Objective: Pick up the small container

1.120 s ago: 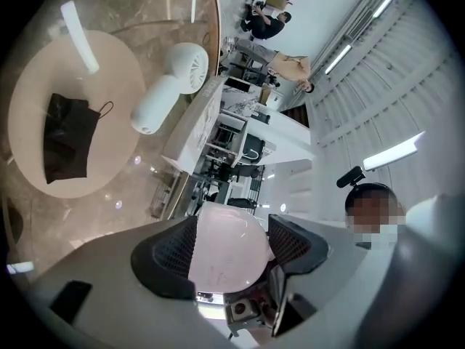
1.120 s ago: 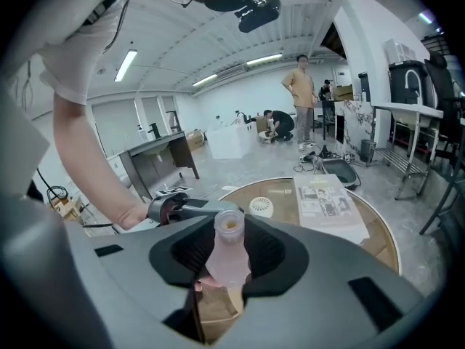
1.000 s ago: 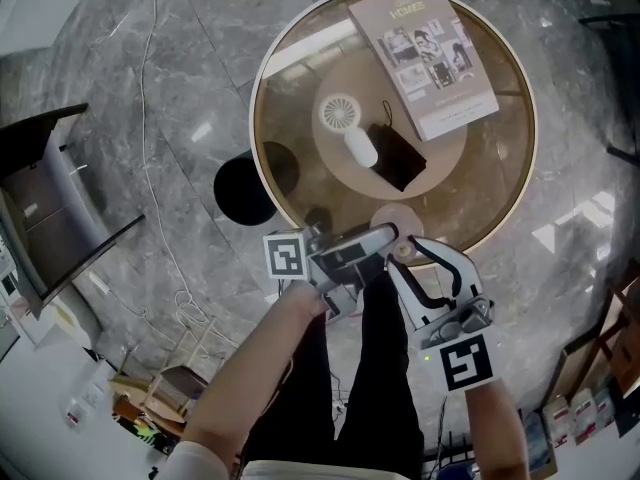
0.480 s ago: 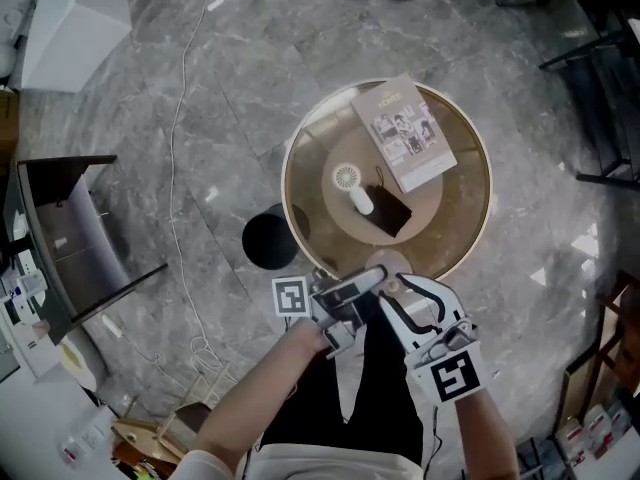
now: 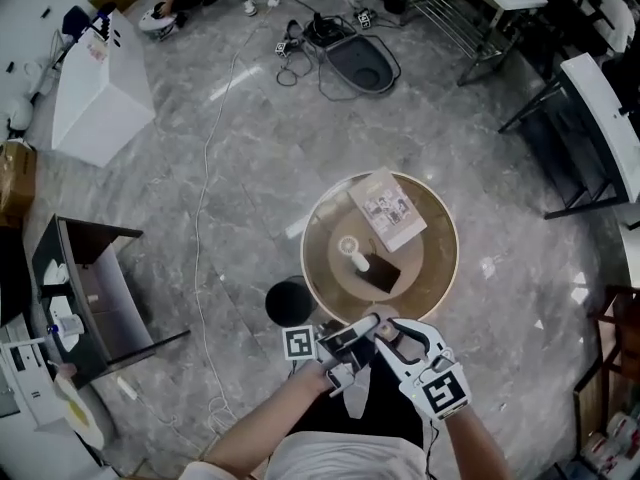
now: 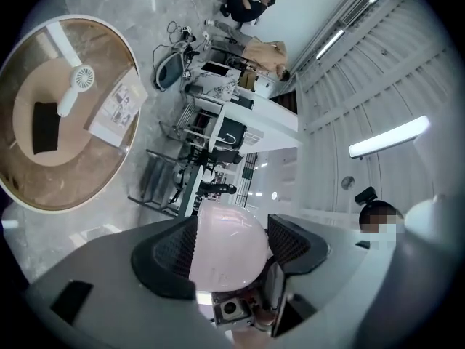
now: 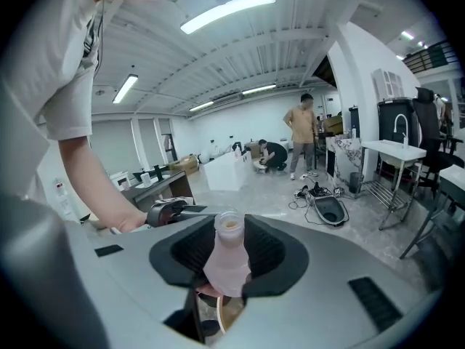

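Observation:
The small container is a pale pink bottle (image 7: 227,266) with an open neck. My right gripper (image 7: 227,249) is shut on its body and holds it upright in the air. My left gripper (image 6: 227,249) is shut on a pale pink rounded piece (image 6: 224,242) that looks like the bottle's cap. In the head view the left gripper (image 5: 366,326) and right gripper (image 5: 393,328) meet tip to tip, well above the floor, at the near rim of the round table (image 5: 435,268). From the right gripper view the left gripper (image 7: 171,211) shows just left of the bottle.
The table carries a booklet (image 5: 386,208), a small white fan (image 5: 353,253) and a black pouch (image 5: 380,271). A black round stool (image 5: 288,303) stands left of the table. A dark desk (image 5: 80,298), a white box (image 5: 100,98) and floor cables (image 5: 330,38) lie further off.
The head view has risen far above the table, which now looks much smaller, and more of the room shows. Both grippers stay together with their grips unchanged.

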### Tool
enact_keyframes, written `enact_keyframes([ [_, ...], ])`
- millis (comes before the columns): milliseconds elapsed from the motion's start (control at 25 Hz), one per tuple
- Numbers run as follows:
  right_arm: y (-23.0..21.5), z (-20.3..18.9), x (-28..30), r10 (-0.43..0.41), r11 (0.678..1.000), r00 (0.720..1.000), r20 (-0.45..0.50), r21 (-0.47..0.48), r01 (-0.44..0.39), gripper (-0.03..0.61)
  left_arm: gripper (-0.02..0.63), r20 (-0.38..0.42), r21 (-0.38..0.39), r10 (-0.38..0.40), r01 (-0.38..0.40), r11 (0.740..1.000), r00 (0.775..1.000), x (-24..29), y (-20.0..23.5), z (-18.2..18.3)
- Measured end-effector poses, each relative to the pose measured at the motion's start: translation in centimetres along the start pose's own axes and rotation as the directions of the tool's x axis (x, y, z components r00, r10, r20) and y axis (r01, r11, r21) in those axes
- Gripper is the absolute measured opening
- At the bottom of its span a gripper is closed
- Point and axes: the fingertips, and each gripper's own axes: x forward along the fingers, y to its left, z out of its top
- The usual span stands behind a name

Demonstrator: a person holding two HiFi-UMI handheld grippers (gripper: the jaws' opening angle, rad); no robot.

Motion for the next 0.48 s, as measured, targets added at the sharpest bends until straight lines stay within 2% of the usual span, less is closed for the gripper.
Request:
enact_keyframes([
  [480,7.5,9.6,-5.0,-0.095,0.995,0.991,0.094,0.024,0.093,0.137,0.313,-0.078,0.025,-0.008,0.010,1.000,0.997,-2.3,-11.5,-5.9],
])
